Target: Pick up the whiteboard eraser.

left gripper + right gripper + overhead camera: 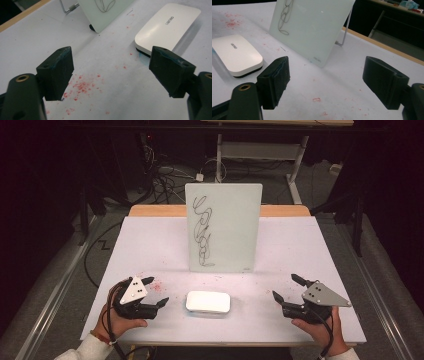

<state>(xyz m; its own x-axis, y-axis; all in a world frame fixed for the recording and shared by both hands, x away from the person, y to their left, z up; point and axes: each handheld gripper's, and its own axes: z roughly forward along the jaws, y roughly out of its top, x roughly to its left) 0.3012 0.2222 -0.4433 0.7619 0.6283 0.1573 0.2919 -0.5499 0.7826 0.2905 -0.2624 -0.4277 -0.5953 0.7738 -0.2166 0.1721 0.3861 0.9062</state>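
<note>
The left gripper [157, 291] sits at 7 o'clock on the table [150, 245]. Its jaws are wide apart and hold nothing. The right gripper [286, 288] sits at 5 o'clock, wide apart and empty too. The white eraser [208, 302] lies between the 2, touching neither. The scribbled board [223, 227] stands upright just behind it, toward 12 o'clock.

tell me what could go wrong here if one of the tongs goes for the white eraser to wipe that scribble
1. The whiteboard only leans on a thin wire stand; pushing the eraser against the scribble could tip it backward.
2. The eraser is wide, low and smooth; the open left tongs or right tongs may slip off it.
3. Red crumbs on the table could smear.
</note>
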